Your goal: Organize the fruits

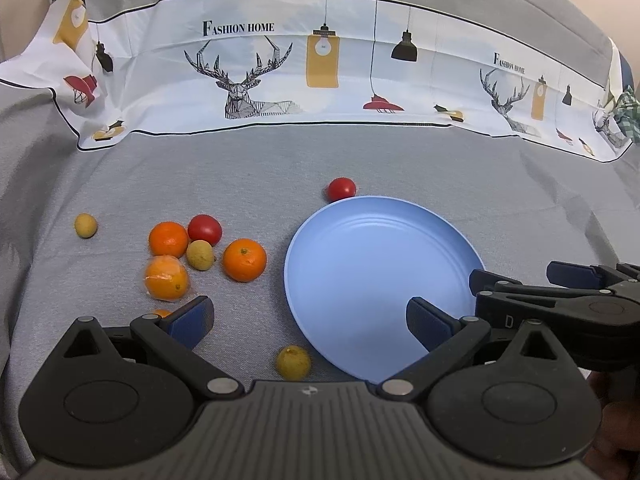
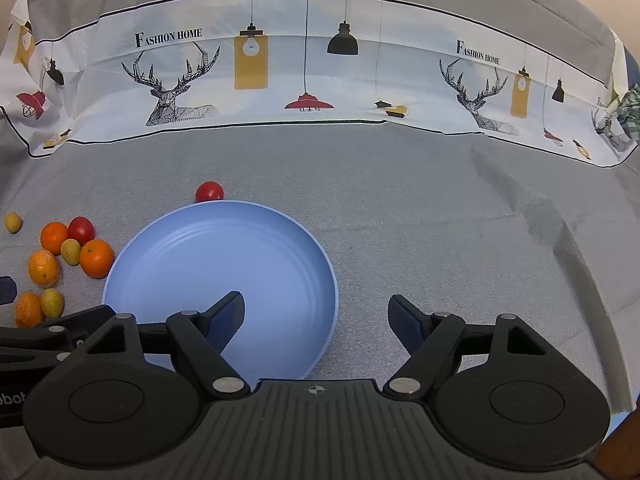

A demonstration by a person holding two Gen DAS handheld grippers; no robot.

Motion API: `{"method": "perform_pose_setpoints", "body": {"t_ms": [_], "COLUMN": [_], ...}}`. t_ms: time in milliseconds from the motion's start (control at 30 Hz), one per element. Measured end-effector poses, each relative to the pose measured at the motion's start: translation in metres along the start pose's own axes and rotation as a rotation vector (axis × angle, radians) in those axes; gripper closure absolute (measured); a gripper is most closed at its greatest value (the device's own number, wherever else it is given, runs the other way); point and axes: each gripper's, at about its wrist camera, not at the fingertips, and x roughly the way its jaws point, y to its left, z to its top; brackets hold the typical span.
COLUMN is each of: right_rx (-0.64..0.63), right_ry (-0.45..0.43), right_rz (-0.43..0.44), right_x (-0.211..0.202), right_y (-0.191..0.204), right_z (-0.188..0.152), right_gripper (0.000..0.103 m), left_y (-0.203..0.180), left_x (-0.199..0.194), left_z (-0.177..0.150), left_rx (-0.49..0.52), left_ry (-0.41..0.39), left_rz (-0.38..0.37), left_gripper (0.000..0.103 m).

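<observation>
**Left wrist view: both claws empty, fruit lying loose beside the plate**

From the left wrist we record the left gripper (image 1: 308, 322) with its jaws spread wide and nothing between them. Its blue right pad sits over the near rim of the blue plate (image 1: 380, 256); its left pad lies over grey cloth (image 1: 240, 168). The plate holds no fruit.

Left of the plate we note a loose cluster: three oranges (image 1: 244, 260), (image 1: 168, 239), (image 1: 166, 278), the last apparently in clear wrap, with a red tomato (image 1: 205, 229) and a small yellow-green fruit (image 1: 199, 255) touching them. A further yellow-green fruit (image 1: 85, 225) lies apart at far left, and another (image 1: 293, 362) sits just beside the plate's near-left rim. A second tomato (image 1: 341, 189) rests against the plate's far rim. One more orange (image 1: 162, 313) is largely hidden behind the left pad.

From the right wrist we find the right gripper (image 2: 316, 320) likewise wide and empty, left pad over the plate, right pad over bare cloth. A printed deer-and-lamp fabric band (image 2: 320, 80) runs across the back.
</observation>
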Motion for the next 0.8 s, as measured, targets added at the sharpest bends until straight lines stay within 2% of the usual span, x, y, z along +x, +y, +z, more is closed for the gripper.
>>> {"method": "perform_pose_setpoints", "body": {"t_ms": [133, 567, 700, 800], "right_rx": [0.008, -0.008, 0.01, 0.015], "right_ry": [0.005, -0.015, 0.007, 0.009], "right_rz": [0.009, -0.009, 0.019, 0.036], "right_x": [0.0002, -0.0002, 0.0002, 0.0001], "right_y": [0.0004, 0.0013, 0.0008, 0.0013], "right_z": [0.0, 0.0001, -0.0004, -0.0015], "right_gripper": [0.024, 0.034, 0.035, 0.04], "left_y": [-0.0002, -0.0034, -0.0068, -0.0066], "left_x": [0.0001, 0.0006, 0.0001, 0.0005], "left_z": [-0.0002, -0.0002, -0.0004, 0.0004], "left_rx": [-0.01, -0.014, -0.008, -0.005], "left_ry": [0.014, 0.027, 0.02, 0.026], "left_rz": [-0.013, -0.023, -0.016, -0.016], "left_gripper": [0.001, 0.001, 0.001, 0.001]}}
